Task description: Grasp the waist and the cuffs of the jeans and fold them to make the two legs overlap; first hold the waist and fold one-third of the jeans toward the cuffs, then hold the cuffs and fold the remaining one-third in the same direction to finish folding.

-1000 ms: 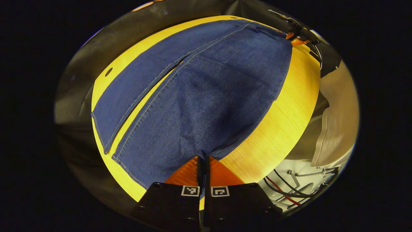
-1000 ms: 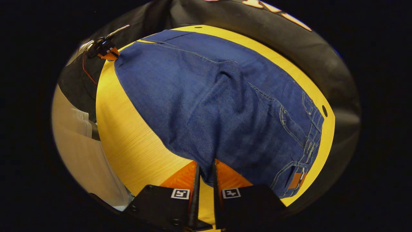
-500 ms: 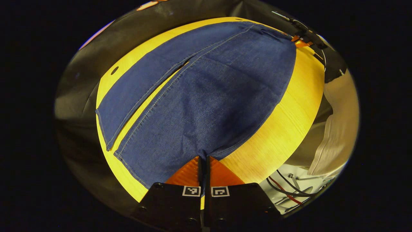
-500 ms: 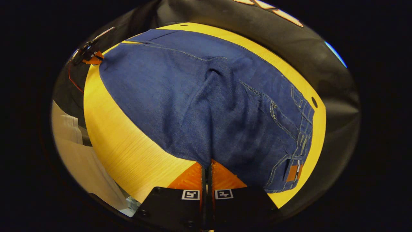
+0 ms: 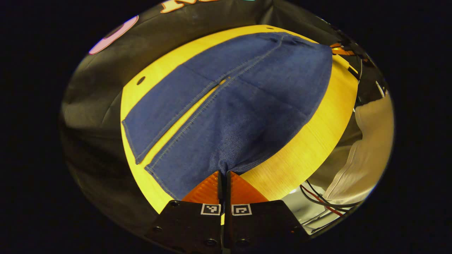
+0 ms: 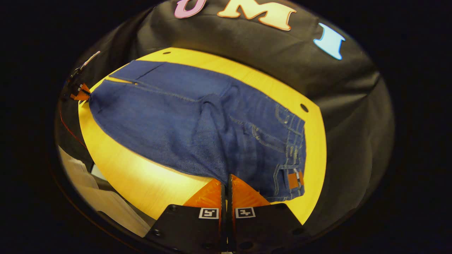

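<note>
Dark blue jeans (image 5: 247,106) lie spread on a round yellow wooden table (image 5: 307,148), with the two legs side by side and a narrow gap between them. My left gripper (image 5: 223,173) is shut on the near leg's edge by the cuffs (image 5: 141,151). My right gripper (image 6: 226,176) is shut on the near edge of the jeans (image 6: 169,116), close to the waist with its brown patch (image 6: 293,179). The fabric rises in a ridge toward each grip. The right gripper (image 5: 339,50) shows far off in the left gripper view, and the left gripper (image 6: 80,94) far off in the right gripper view.
Black cloth wall curves round the far side of the table (image 6: 141,180). Small holes (image 5: 141,80) (image 6: 304,106) mark the tabletop near its rim. A person's pale clothing (image 5: 367,148) and loose cables (image 5: 317,201) are at the near side.
The right gripper closed on the jeans' edge one second to half a second ago. Both grippers have since risen and tilted back, drawing the near edge up; more wall shows.
</note>
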Available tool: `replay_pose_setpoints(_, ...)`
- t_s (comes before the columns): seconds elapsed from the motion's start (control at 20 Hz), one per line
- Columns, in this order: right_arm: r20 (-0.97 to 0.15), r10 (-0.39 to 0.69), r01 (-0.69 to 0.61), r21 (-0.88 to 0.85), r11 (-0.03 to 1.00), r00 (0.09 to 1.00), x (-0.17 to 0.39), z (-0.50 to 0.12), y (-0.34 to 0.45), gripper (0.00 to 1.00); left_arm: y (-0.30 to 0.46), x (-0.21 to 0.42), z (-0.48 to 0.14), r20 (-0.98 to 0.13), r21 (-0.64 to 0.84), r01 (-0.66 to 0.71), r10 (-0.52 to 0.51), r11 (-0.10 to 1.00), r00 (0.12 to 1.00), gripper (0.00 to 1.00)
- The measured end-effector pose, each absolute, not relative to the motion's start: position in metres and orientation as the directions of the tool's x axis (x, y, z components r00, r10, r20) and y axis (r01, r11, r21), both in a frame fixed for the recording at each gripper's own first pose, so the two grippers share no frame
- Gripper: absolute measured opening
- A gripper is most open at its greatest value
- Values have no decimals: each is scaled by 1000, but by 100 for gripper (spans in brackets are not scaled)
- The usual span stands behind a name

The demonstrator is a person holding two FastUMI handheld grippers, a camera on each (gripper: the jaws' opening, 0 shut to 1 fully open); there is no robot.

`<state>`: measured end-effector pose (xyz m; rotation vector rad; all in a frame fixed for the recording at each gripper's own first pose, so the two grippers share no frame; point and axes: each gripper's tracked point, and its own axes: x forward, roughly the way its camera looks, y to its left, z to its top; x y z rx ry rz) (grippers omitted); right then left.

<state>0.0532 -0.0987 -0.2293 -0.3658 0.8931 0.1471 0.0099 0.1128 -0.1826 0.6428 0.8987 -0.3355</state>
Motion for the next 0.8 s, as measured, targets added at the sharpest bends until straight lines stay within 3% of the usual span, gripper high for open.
replay_pose_setpoints(0.35,-668,-116,-161,-339,927,735,112,-170,-93,3,125,77,-111,-628,364,259,30,895,778,0)
replay_pose_setpoints(0.8,-594,-117,-131,-357,925,796,268,-155,-105,2,117,217,-61,-479,426,54,174,903,860,0)
